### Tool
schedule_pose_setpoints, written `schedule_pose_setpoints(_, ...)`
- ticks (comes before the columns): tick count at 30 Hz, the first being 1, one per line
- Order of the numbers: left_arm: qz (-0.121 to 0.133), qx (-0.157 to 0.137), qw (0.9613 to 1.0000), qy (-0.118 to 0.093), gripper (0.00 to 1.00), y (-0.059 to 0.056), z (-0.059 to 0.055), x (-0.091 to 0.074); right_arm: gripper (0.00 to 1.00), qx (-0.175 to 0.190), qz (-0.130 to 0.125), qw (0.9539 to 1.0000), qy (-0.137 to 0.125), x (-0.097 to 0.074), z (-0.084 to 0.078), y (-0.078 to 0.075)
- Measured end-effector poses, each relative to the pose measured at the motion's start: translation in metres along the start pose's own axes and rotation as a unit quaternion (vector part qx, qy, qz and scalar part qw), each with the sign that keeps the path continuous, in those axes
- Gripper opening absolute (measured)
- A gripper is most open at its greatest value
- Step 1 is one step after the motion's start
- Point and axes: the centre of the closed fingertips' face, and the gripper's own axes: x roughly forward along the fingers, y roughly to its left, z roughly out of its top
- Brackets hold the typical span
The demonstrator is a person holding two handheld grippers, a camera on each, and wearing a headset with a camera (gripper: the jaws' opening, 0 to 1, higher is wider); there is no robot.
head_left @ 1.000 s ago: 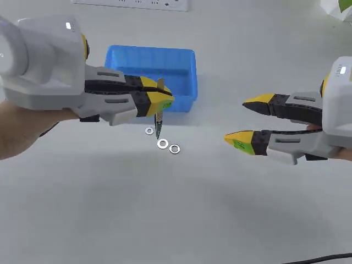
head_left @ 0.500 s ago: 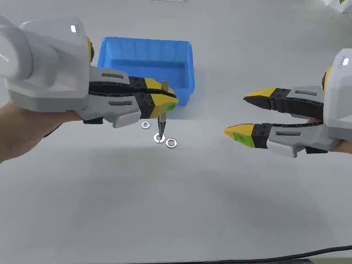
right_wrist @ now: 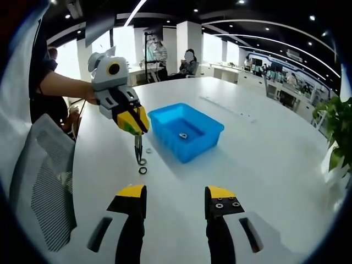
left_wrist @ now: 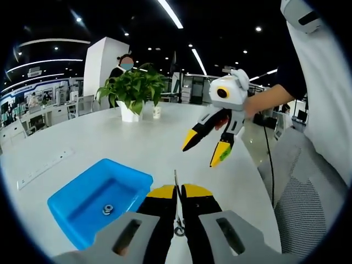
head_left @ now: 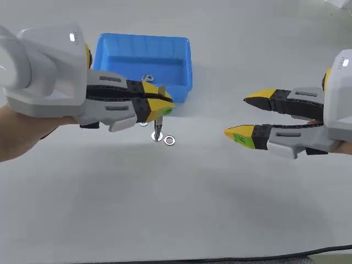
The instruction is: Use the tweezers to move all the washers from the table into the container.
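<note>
My left gripper is shut on slim metal tweezers that point down at the table. Their tips rest at the middle of three small steel washers; a second washer lies just right of it, and a third is half hidden under the jaws. The blue container stands just behind, with a washer inside. My right gripper hovers open to the right, holding nothing. The right gripper view has the tweezers, the washers and the container. From the left gripper view, the tweezers sit between the jaws.
The tabletop is plain white. A black cable runs along the near edge at the right. A potted plant stands far down the table, and office chairs are beside it.
The left gripper has lowered the tweezers, so their tips went from between the washers to the middle washer. The head camera has shifted slightly. The right gripper has stayed put.
</note>
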Motion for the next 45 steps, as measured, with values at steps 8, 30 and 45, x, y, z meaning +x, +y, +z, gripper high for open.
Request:
schedule_pose_setpoints(8,-0.002,0.002,1.0,0.007,0.07,-0.006,-0.002,-0.007,0.43,-0.006,0.005,1.0,-0.005,0.004,0.006,0.003)
schedule_pose_setpoints(30,-0.016,0.025,0.9995,-0.01,0.07,-0.005,-0.003,-0.015,0.43,-0.006,0.009,0.9999,-0.002,0.006,0.003,0.013)
schedule_pose_setpoints(45,-0.028,0.041,0.9987,-0.009,0.07,-0.013,-0.003,-0.009,0.43,0.005,0.008,0.9999,-0.005,0.003,-0.003,0.014)
